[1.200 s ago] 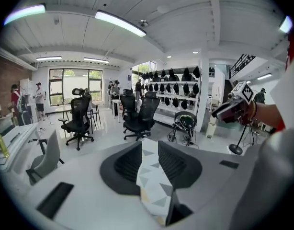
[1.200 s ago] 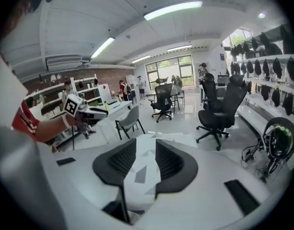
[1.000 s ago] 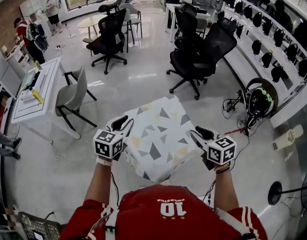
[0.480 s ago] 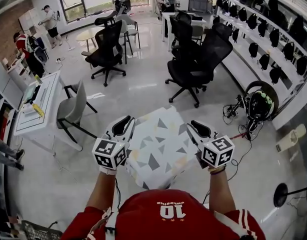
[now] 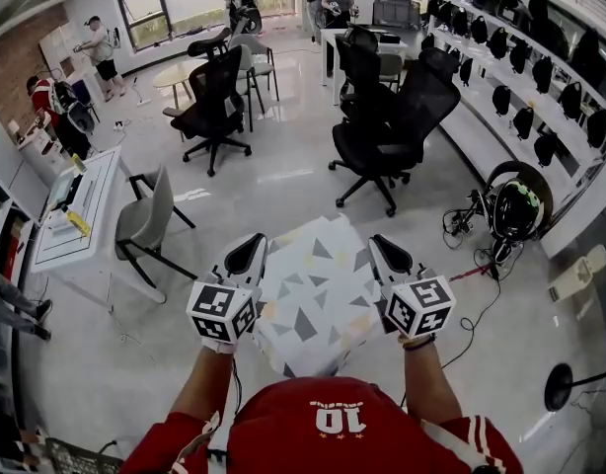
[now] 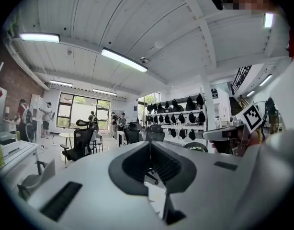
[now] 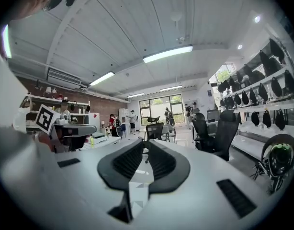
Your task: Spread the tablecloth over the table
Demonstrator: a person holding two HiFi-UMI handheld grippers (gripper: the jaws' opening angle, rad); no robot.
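Both your grippers have come up with the load. The jaws of the left gripper (image 5: 246,255) and right gripper (image 5: 387,257) have just been closing and now pinch narrow on opposite edges of the folded tablecloth (image 5: 313,299), held above the floor (image 5: 283,171) — spreading not yet begun.

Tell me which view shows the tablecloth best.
The head view: the folded tablecloth shows nearly whole between the left gripper and right gripper. Each gripper view shows only a sliver of it between jaws that have just been closing on it.
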